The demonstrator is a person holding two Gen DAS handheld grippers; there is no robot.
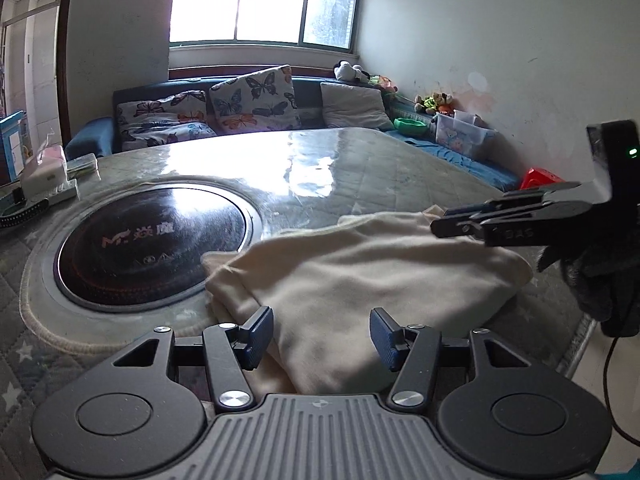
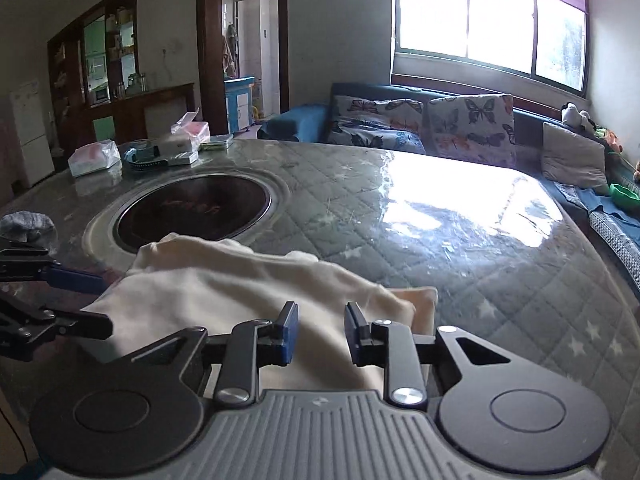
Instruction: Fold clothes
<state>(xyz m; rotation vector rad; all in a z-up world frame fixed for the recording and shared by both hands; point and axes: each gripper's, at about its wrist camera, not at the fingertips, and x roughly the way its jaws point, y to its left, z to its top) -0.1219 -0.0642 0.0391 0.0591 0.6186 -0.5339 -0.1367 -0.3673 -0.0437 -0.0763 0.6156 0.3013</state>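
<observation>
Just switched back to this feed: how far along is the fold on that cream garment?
Done: the cream garment already lies doubled over in a rough bundle beside the round cooktop. In hand: nothing is gripped; the left gripper and right gripper stand open over it. Left: edges look uneven, so squaring up and a final fold probably remain.
</observation>
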